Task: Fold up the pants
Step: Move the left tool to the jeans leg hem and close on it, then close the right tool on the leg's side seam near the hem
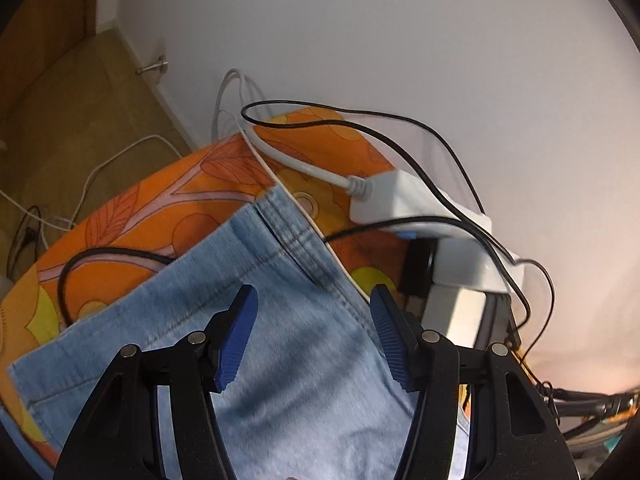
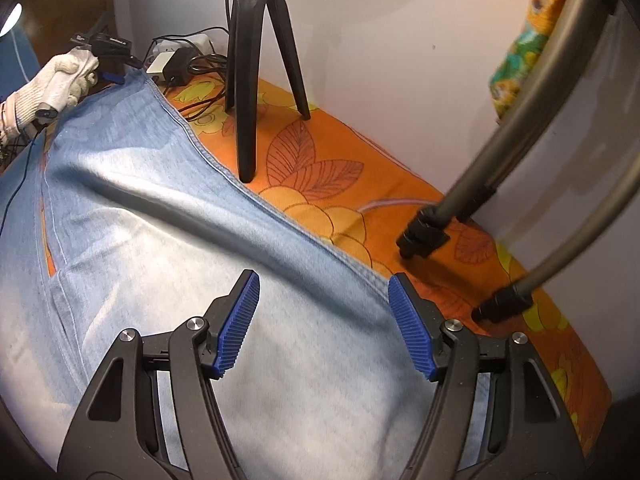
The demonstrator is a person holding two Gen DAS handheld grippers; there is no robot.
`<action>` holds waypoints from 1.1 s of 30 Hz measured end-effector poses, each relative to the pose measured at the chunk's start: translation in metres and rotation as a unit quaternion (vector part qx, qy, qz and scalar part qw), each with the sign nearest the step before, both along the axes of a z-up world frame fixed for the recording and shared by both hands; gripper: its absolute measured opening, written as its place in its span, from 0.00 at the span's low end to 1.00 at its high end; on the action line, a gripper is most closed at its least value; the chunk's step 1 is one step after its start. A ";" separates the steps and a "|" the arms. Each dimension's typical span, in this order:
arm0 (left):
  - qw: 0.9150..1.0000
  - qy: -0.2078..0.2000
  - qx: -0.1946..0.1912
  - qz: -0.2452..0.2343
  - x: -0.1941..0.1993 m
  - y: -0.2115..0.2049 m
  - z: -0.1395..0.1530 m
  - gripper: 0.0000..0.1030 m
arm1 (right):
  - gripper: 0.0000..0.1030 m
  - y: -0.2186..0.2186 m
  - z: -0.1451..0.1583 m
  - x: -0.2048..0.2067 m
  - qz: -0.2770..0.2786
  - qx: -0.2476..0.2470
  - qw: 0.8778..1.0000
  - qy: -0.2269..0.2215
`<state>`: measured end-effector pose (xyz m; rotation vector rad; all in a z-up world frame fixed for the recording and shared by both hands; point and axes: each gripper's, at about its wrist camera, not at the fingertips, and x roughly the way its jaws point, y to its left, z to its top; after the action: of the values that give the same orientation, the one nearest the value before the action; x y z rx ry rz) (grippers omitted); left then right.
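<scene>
Seen nearest in both wrist views: 2 pairs of blue ribbed pads spread wide, nothing between them. Left gripper poised over the hem end of the light-blue jeans, right gripper over the broad, wrinkled middle of the same jeans, its right pad just inside the stitched far seam. Spread flat across an orange floral sheet, with the hem corner close to a white power strip and loose black cables.

Likely step: taking hold of the far edge for a fold toward the near side. Best done by pinching both layers at the seam, not the slack middle, and matching height between the 2 ends to keep the crease straight. Worth watching: the cable tucked under the denim at left, and the black tripod standing just beyond the seam, either liable to snag on a lift. Farther off, a white-gloved hand by the hem, and 2 grey stand legs at right.
</scene>
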<state>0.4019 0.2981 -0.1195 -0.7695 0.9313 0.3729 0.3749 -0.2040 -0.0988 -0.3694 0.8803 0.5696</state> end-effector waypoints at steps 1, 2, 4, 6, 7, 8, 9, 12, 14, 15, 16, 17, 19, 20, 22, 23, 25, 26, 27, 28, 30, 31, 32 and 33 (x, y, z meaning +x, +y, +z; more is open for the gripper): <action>1.000 0.001 0.007 0.001 0.001 0.001 0.000 0.55 | 0.69 0.002 0.000 0.002 0.002 0.001 1.000 0.001; 1.000 0.001 0.010 0.003 0.003 0.003 -0.002 0.55 | 0.70 0.004 -0.001 0.005 0.006 0.003 1.000 0.003; 1.000 -0.001 0.008 0.009 0.005 0.006 -0.006 0.55 | 0.71 0.009 -0.001 0.009 0.018 0.011 1.000 0.008; 1.000 -0.005 0.016 0.011 0.006 0.005 -0.006 0.55 | 0.71 0.015 -0.003 0.014 0.026 0.012 1.000 0.011; 1.000 -0.004 0.023 0.011 0.008 0.004 -0.007 0.54 | 0.71 0.017 -0.004 0.015 0.029 0.009 0.999 0.012; 0.999 -0.003 0.032 0.009 0.010 0.003 -0.007 0.53 | 0.71 0.019 -0.006 0.017 0.031 0.005 0.999 0.015; 0.999 -0.003 0.038 0.010 0.010 0.001 -0.007 0.50 | 0.71 0.021 -0.008 0.018 0.033 0.001 0.999 0.017; 0.998 -0.002 0.056 0.012 0.008 -0.001 -0.007 0.19 | 0.71 0.024 -0.013 0.024 0.037 -0.006 0.999 0.026; 0.998 -0.001 0.055 0.009 0.006 0.001 -0.011 0.08 | 0.71 0.025 -0.016 0.028 0.039 -0.008 0.999 0.031; 0.998 -0.007 0.057 0.009 0.005 0.002 -0.012 0.07 | 0.71 0.025 -0.019 0.029 0.040 -0.010 0.999 0.033; 0.998 -0.010 0.058 0.008 0.004 0.002 -0.012 0.06 | 0.71 0.026 -0.021 0.030 0.042 -0.013 0.998 0.036; 0.998 -0.013 0.058 0.007 0.004 0.003 -0.013 0.05 | 0.71 0.028 -0.025 0.030 0.045 -0.018 0.998 0.040; 0.998 -0.019 0.053 0.007 0.002 0.004 -0.013 0.04 | 0.73 0.028 -0.027 0.031 0.047 -0.016 0.998 0.040; 0.998 -0.026 0.053 0.008 0.000 0.005 -0.012 0.03 | 0.73 0.028 -0.027 0.031 0.046 -0.015 0.998 0.043; 0.998 -0.037 0.052 0.011 -0.004 0.006 -0.009 0.03 | 0.73 0.026 -0.026 0.032 0.044 -0.010 0.998 0.047; 0.998 -0.048 0.038 0.013 -0.006 0.007 -0.007 0.03 | 0.73 0.025 -0.026 0.032 0.044 -0.010 0.998 0.047; 0.998 -0.061 0.031 0.006 -0.008 0.004 -0.002 0.03 | 0.73 0.026 -0.025 0.029 0.049 -0.011 0.998 0.045; 0.997 -0.068 0.030 -0.003 -0.007 0.001 0.002 0.03 | 0.72 0.026 -0.025 0.028 0.050 -0.012 0.998 0.042; 0.997 -0.071 0.038 -0.013 -0.005 -0.003 0.007 0.03 | 0.71 0.026 -0.025 0.028 0.052 -0.011 0.998 0.042; 0.996 -0.070 0.053 -0.021 -0.001 -0.008 0.011 0.03 | 0.67 0.026 -0.025 0.028 0.053 -0.007 0.998 0.043; 0.995 -0.070 0.067 -0.031 0.005 -0.016 0.015 0.03 | 0.66 0.026 -0.025 0.027 0.054 -0.001 0.998 0.045; 0.995 -0.071 0.066 -0.032 0.009 -0.018 0.016 0.03 | 0.66 0.026 -0.025 0.026 0.054 -0.002 0.998 0.043; 0.995 -0.067 0.060 -0.034 0.012 -0.019 0.015 0.07 | 0.66 0.027 -0.025 0.026 0.054 -0.003 0.998 0.041; 0.996 -0.061 0.053 -0.036 0.016 -0.020 0.013 0.11 | 0.66 0.027 -0.025 0.026 0.055 -0.004 0.998 0.042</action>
<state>0.4181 0.2778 -0.1064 -0.6526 0.8157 0.3069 0.4005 -0.1765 -0.1237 -0.4044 0.9469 0.6866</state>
